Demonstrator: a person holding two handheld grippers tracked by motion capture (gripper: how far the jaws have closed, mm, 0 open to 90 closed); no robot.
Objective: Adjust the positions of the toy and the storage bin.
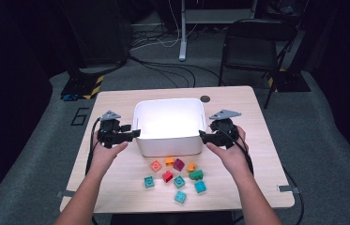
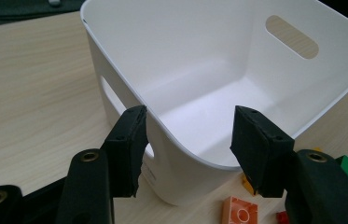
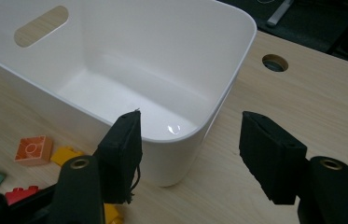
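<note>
**White bin flanked by two grippers, bricks in front**

Table (image 1: 116, 101): pale wood-grain top, rounded corners, with a round cable hole (image 1: 205, 99) just behind the bin's right rear corner.

Bin (image 1: 170, 144): smooth glossy white plastic, rectangular with rounded corners, walls flaring up to a thin rim, an oval handle slot in each end wall. It sits at mid-table, hollow and bright inside.

Left gripper (image 1: 135, 133): at the bin's left end, jaws parted. Its black, foam-like pads straddle the near left corner of the rim, one inside and one outside, neither pressing on the wall.

Right gripper (image 1: 203, 136): at the bin's right end, jaws likewise released, astride the near right corner without gripping.

Toy bricks (image 1: 178, 181): small studded plastic blocks, orange, yellow, magenta, red, green and teal, scattered loosely just in front of the bin.
</note>
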